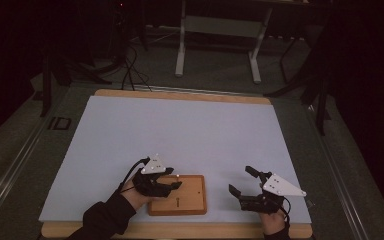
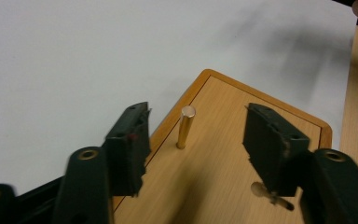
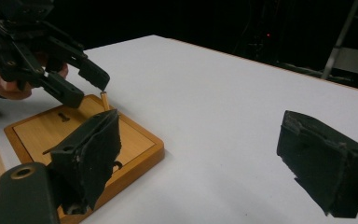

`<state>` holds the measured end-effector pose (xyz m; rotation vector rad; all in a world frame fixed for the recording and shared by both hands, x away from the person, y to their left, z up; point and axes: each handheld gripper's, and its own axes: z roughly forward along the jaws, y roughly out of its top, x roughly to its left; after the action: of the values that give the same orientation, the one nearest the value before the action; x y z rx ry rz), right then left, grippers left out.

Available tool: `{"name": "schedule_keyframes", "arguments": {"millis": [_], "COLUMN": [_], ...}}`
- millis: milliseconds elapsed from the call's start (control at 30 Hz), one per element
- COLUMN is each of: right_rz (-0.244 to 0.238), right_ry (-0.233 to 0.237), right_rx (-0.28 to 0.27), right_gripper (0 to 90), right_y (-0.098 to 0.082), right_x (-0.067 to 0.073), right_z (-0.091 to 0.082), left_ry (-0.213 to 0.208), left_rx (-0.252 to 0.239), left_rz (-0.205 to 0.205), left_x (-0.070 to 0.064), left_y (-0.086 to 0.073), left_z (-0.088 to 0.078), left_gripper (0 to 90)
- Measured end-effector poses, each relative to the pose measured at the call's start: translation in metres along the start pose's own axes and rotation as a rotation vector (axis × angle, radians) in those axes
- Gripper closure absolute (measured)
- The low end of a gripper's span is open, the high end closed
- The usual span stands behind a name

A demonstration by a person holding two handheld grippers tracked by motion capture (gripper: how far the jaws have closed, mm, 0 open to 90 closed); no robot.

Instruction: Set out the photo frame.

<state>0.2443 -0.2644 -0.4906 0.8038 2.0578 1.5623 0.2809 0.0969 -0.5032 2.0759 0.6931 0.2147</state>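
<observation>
Left tongs [image 2: 193, 144] standing apart around upright brass pin [image 2: 185, 127] | right tongs [image 1: 246, 181] idling apart | risk: off-centre closing bending pin on wooden board [image 2: 223, 154].

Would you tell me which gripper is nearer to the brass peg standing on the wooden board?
Left. The left gripper hovers over the wooden board, jaws open around the brass peg. The right gripper sits off the board's right side.
</observation>
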Motion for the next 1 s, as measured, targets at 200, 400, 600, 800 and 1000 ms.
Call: {"name": "schedule_keyframes", "arguments": {"millis": [200, 400, 600, 800, 1000], "right_rz": [-0.004, -0.008, -0.010, -0.009, -0.007], "right_ry": [0.005, 0.010, 0.021, 0.018, 0.019], "right_rx": [0.000, 0.008, 0.014, 0.018, 0.021], "right_gripper": [13.4, 13.6, 13.6, 13.6, 13.5], "right_y": [0.000, 0.000, -0.001, -0.001, -0.001], "right_x": [0.001, 0.001, 0.001, 0.001, 0.001], "right_z": [0.000, 0.002, 0.004, 0.004, 0.005], "left_ry": [0.013, 0.030, 0.001, 0.017, 0.058], "left_rx": [0.000, 0.010, 0.001, 0.007, 0.040], "left_rz": [0.010, 0.007, 0.056, 0.032, -0.020], "left_x": [0.000, 0.000, 0.003, 0.005, 0.000], "left_y": [0.002, 0.003, -0.002, -0.002, 0.003], "left_z": [0.008, 0.012, 0.013, 0.015, 0.017], "left_gripper": [52.2, 63.4, 68.8, 73.0, 77.2]}}
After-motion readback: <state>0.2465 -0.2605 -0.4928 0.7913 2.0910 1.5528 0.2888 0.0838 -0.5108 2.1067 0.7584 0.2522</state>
